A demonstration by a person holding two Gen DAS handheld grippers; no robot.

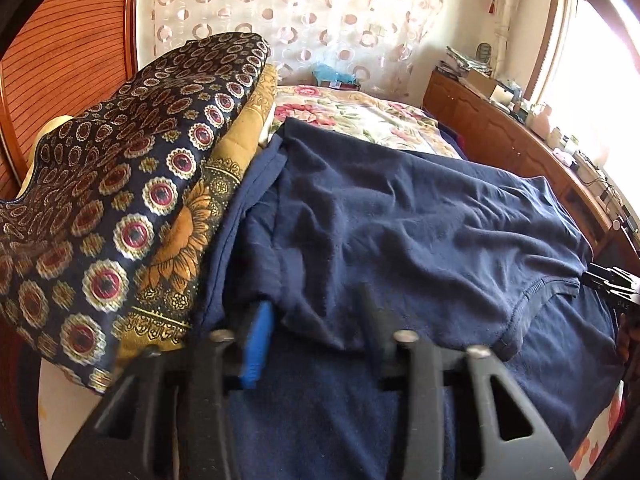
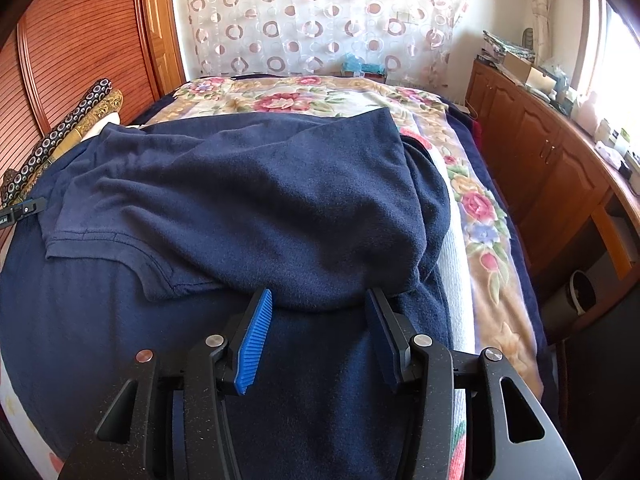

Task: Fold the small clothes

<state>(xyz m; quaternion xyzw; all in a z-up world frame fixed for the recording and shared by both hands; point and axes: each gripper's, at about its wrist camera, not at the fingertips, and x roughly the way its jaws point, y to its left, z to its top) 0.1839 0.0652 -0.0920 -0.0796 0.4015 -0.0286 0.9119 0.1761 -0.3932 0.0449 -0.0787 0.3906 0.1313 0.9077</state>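
A navy blue T-shirt (image 1: 400, 216) lies rumpled on a navy towel (image 1: 320, 420) on the bed; it also shows in the right wrist view (image 2: 248, 208). My left gripper (image 1: 316, 312) is open at the shirt's near edge, its tips partly under the cloth. My right gripper (image 2: 320, 300) is open, its blue pads (image 2: 254, 344) wide apart, right at the near folded edge of the shirt, holding nothing. The right gripper's tip shows at the far right of the left wrist view (image 1: 608, 280). The left gripper's tip shows at the left edge of the right wrist view (image 2: 24, 210).
Patterned navy and gold cushions (image 1: 120, 200) lean at the left, close to my left gripper. A floral bedspread (image 2: 304, 100) covers the bed beyond the shirt. A wooden cabinet (image 2: 552, 168) with clutter runs along the right. A wooden wardrobe (image 2: 80, 48) stands at the left.
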